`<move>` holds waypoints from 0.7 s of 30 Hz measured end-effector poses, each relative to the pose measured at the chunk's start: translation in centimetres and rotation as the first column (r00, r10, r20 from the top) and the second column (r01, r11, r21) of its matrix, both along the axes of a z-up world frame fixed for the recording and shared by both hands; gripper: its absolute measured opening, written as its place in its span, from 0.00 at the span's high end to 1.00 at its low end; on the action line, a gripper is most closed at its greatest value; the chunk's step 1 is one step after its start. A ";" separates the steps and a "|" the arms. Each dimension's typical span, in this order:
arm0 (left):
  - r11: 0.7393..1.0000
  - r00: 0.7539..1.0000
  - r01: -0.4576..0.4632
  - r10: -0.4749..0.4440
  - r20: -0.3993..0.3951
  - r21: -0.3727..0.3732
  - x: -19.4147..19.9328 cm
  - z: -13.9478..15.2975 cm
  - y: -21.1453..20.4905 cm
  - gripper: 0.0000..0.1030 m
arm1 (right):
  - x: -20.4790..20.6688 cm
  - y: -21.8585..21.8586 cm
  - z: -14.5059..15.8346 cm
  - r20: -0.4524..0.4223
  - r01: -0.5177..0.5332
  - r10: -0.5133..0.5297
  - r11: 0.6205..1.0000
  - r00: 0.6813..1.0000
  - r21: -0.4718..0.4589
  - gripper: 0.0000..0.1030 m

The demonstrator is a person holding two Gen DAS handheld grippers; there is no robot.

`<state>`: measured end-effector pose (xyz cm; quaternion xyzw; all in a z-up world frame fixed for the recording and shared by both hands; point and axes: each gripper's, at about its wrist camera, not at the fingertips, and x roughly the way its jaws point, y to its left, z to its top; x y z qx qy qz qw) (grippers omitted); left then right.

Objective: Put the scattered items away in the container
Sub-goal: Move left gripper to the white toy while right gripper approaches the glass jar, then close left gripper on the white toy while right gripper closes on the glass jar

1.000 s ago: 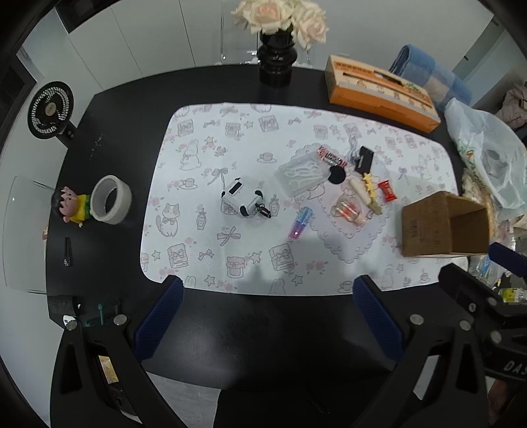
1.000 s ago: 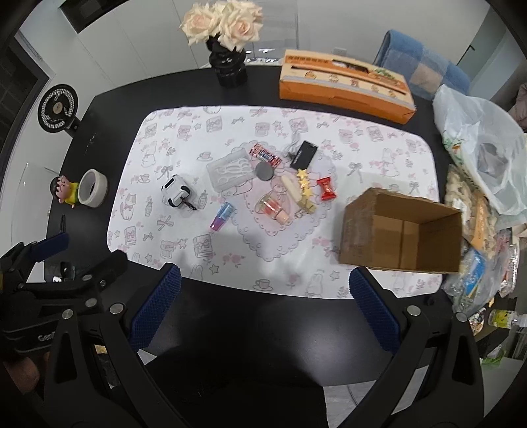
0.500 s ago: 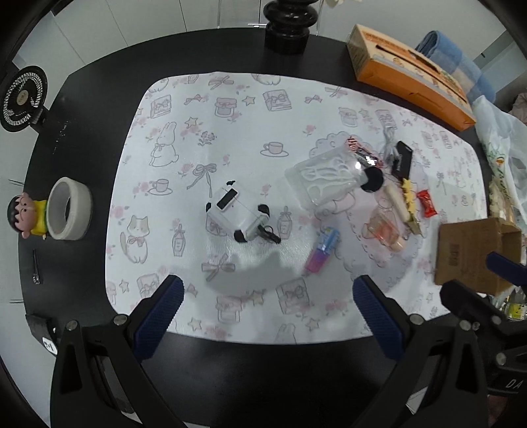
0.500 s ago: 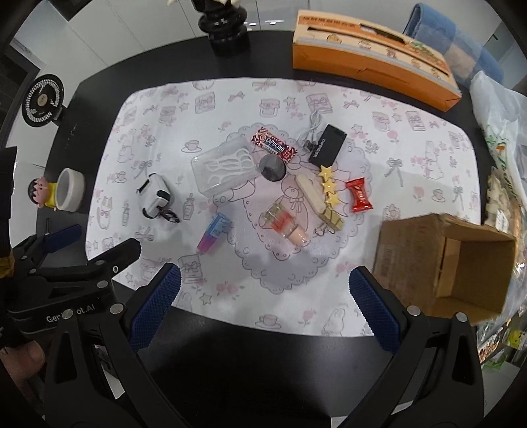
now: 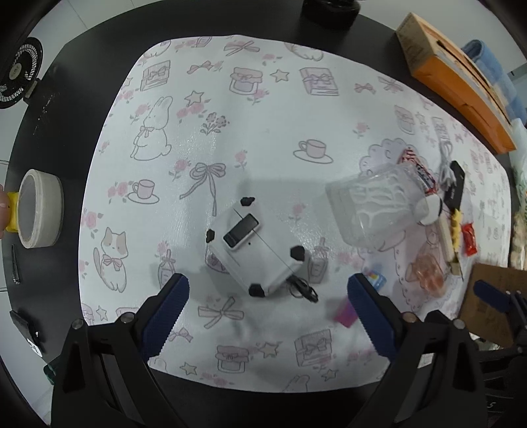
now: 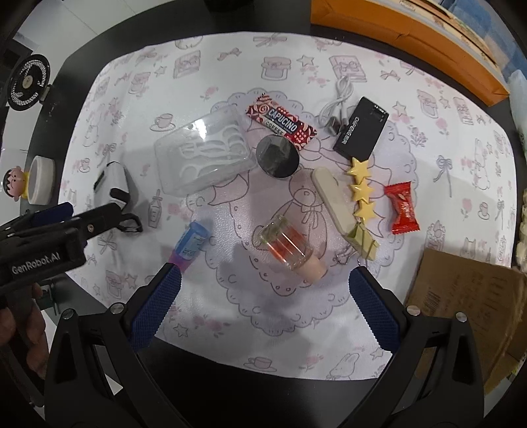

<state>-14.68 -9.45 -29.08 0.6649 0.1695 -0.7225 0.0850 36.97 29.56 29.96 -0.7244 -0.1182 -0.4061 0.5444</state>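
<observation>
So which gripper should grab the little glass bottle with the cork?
Right, probably. The open right gripper sits directly over the bottle; the left gripper is lined up on the white panda gadget.

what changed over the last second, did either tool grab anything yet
Both tools came down closer to the mat. The left tool now hangs open over the white panda-eared device, the right tool open over the small clear bottle. Nothing was grabbed; the items and the cardboard box lie as before.

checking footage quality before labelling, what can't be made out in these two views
- Cardboard box: inside unseen, cut by the right wrist view's edge.
- Pink-and-blue tube: blurred, partly behind the left gripper finger, left wrist view.
- Vase: top cropped, left wrist view.
</observation>
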 end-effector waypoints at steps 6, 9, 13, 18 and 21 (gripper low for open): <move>0.999 0.999 -0.031 0.030 0.030 0.013 -0.6 -1.5 -0.7 0.06 | 1.7 0.3 1.9 0.051 0.026 -0.027 1.000 0.998 0.005 0.04; 0.999 0.998 -0.041 0.040 0.041 0.015 -0.8 -2.2 -1.0 0.06 | 2.4 0.3 2.6 0.072 0.044 -0.045 0.999 0.996 0.011 0.09; 0.999 0.997 -0.051 0.049 0.054 0.019 -0.8 -3.0 -1.3 0.09 | 3.1 0.3 3.2 0.086 0.056 -0.057 0.998 0.995 0.017 0.18; 0.998 0.995 -0.061 0.059 0.081 0.031 -0.4 -3.9 -1.6 0.29 | 3.6 0.2 3.9 0.113 0.048 -0.053 0.998 0.992 0.041 0.29; 0.998 0.995 -0.058 0.056 0.080 0.027 -0.1 -3.9 -1.5 0.31 | 3.8 0.2 3.8 0.126 0.047 -0.051 0.998 0.991 0.036 0.30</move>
